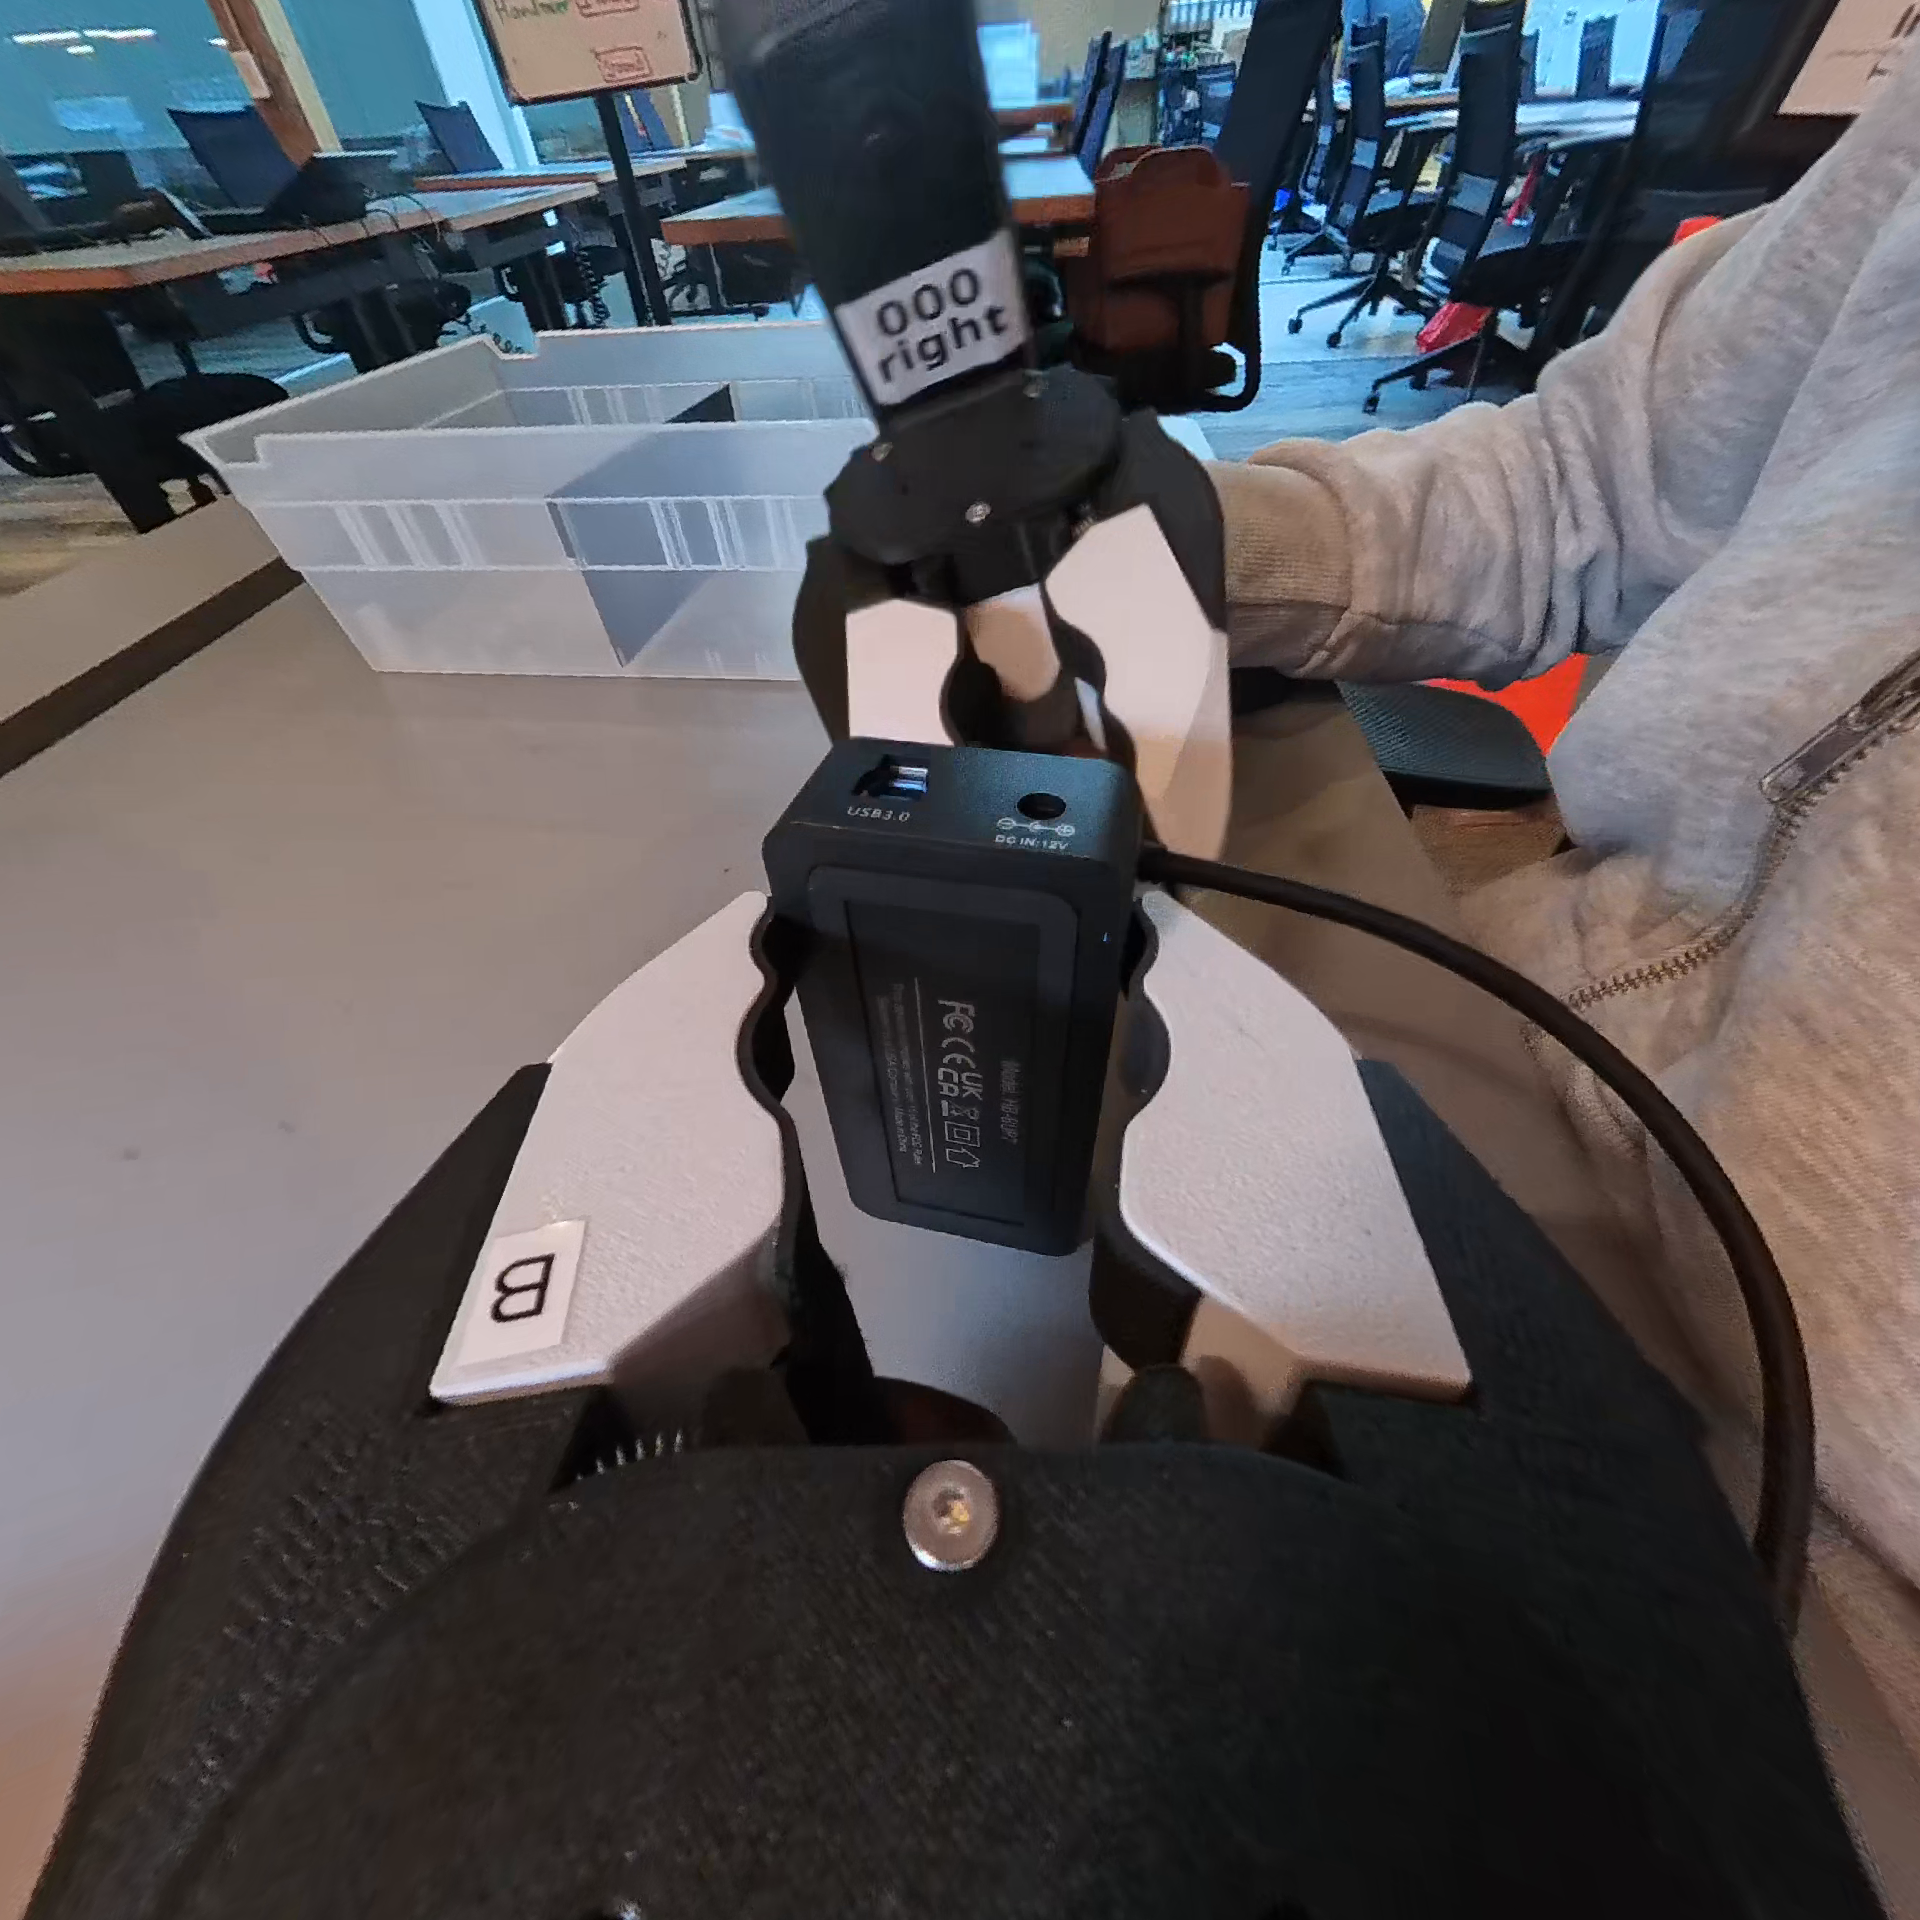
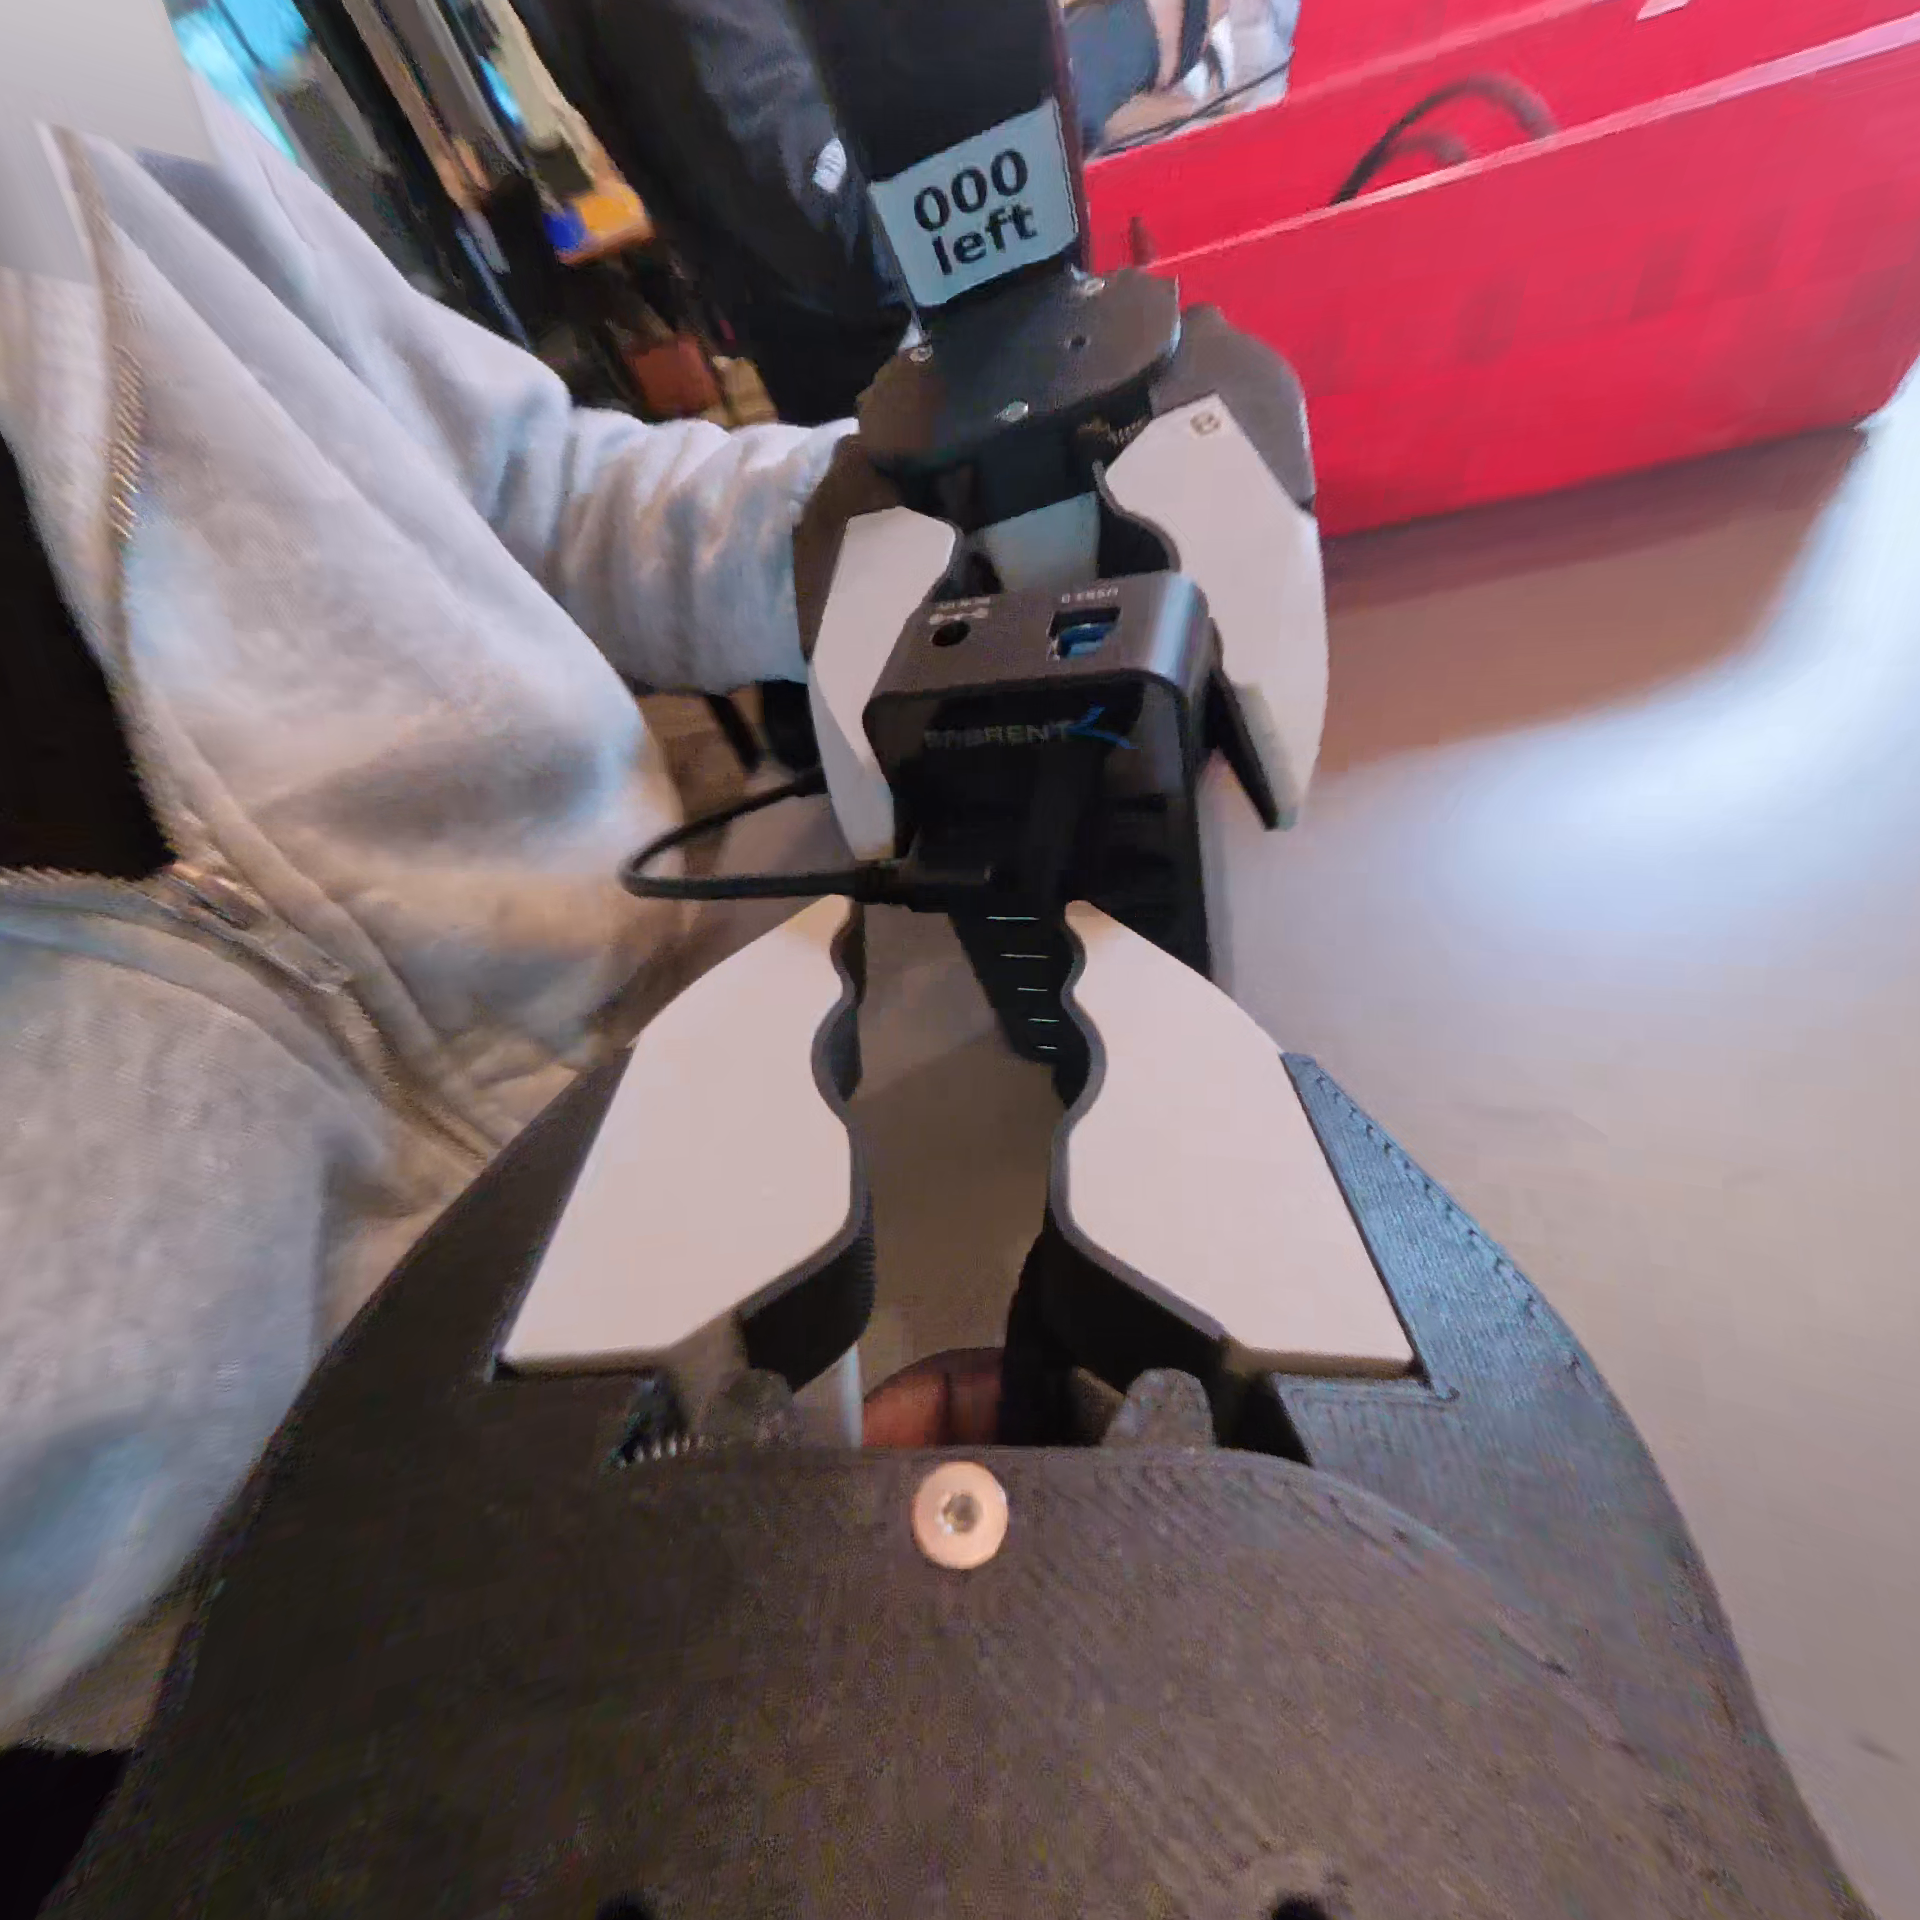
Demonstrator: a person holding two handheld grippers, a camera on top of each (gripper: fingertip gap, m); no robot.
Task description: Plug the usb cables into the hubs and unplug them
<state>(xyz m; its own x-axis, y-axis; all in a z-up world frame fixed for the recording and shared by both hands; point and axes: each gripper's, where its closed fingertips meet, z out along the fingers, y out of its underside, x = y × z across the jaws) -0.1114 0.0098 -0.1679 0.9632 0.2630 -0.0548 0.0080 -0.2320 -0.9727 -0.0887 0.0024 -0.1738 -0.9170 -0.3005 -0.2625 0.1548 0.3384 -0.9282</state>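
The clear plastic bin [image 1: 499, 540] at far left on the desk [image 1: 312, 935] shows dividers and nothing visible inside. The left gripper [image 1: 951, 997] is clamped on the sides of the black USB hub [image 1: 951, 1039], held up above the desk. The hub looks rigid, light and rather smooth, so gripping its flat long sides seems right. The right gripper [image 2: 961, 966] is closed around a black cable plug [image 2: 1023, 935] at the hub's face; the thin cable [image 2: 727, 883] looks floppy, so take the stiff plug body. The red bin [image 2: 1558, 312] at right holds a dark cable
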